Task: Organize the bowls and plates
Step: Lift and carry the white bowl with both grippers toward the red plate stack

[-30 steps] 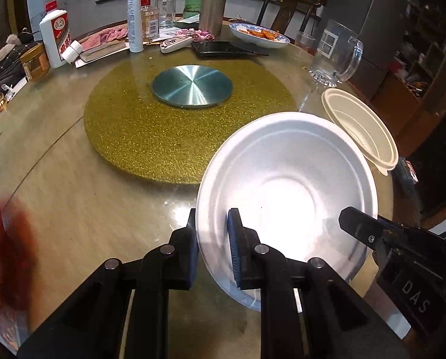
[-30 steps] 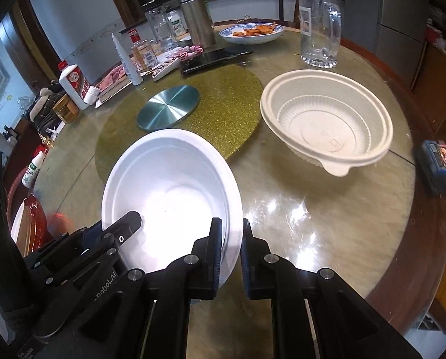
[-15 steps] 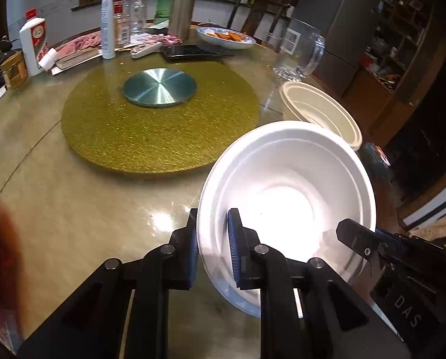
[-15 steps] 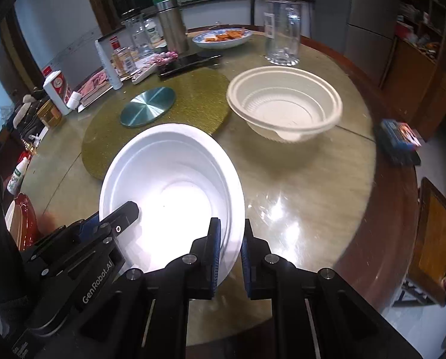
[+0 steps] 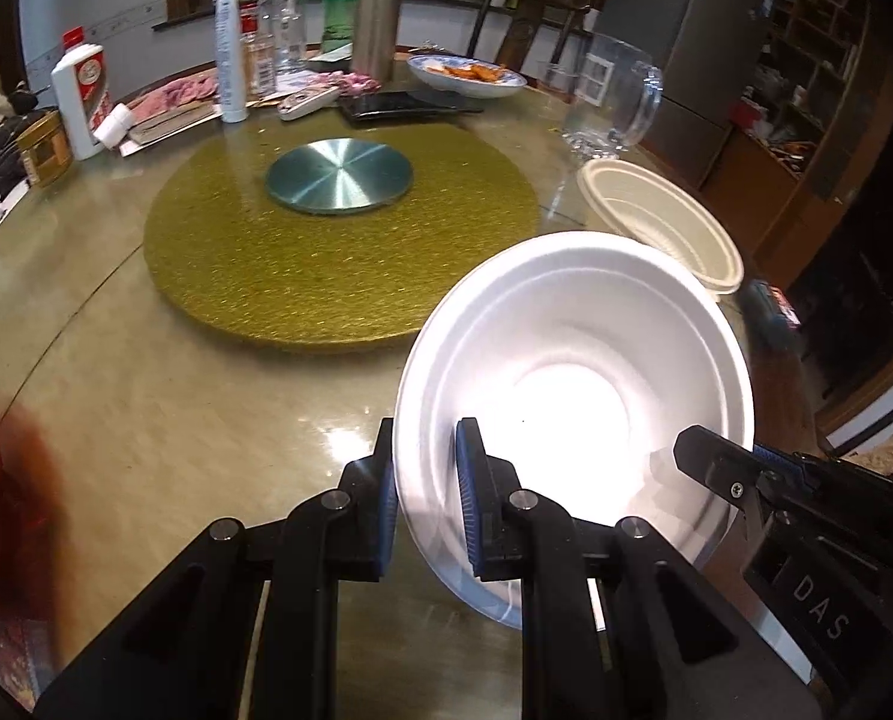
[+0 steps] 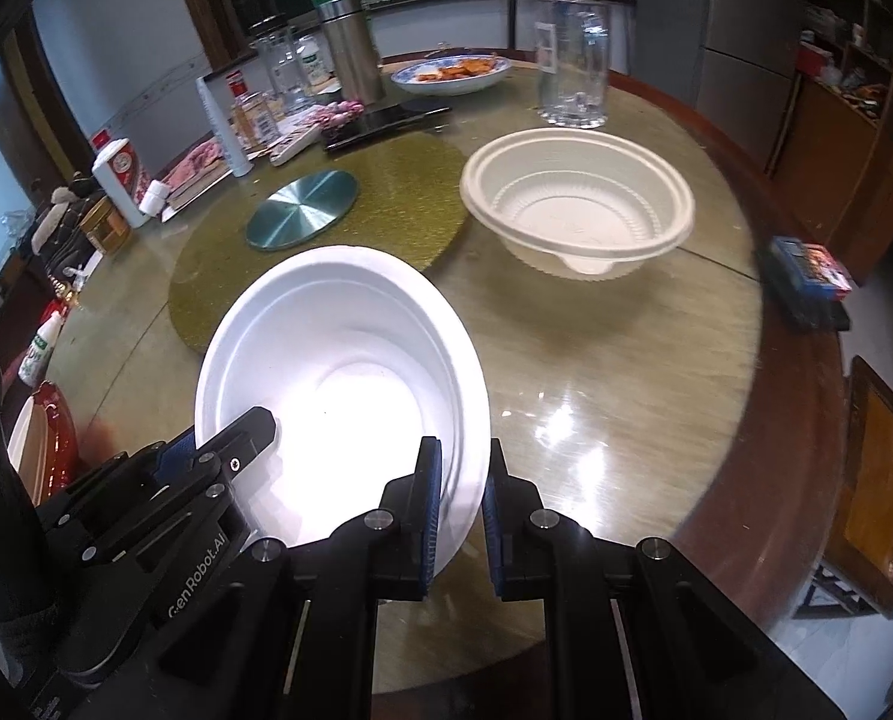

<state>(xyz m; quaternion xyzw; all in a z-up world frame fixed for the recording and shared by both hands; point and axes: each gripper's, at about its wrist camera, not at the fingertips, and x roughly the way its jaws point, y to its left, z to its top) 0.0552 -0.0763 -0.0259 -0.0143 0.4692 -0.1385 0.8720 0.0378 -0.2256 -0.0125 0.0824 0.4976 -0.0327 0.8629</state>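
White bowl rim pinched between both grippers' fingers, above bare tabletop.

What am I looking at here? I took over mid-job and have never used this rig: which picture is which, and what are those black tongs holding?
No robot arm: a person holds one set of tongs in each hand, each with a camera looking along its fingers. In the left camera's picture, the left tongs pinch the white bowl by its rim. In the right camera's picture, the right tongs pinch the opposite rim, so both carry it above the round table. Ahead sits a cream bowl, beside a gold mat with a metal disc. Farther back stand a glass mug and bottles.
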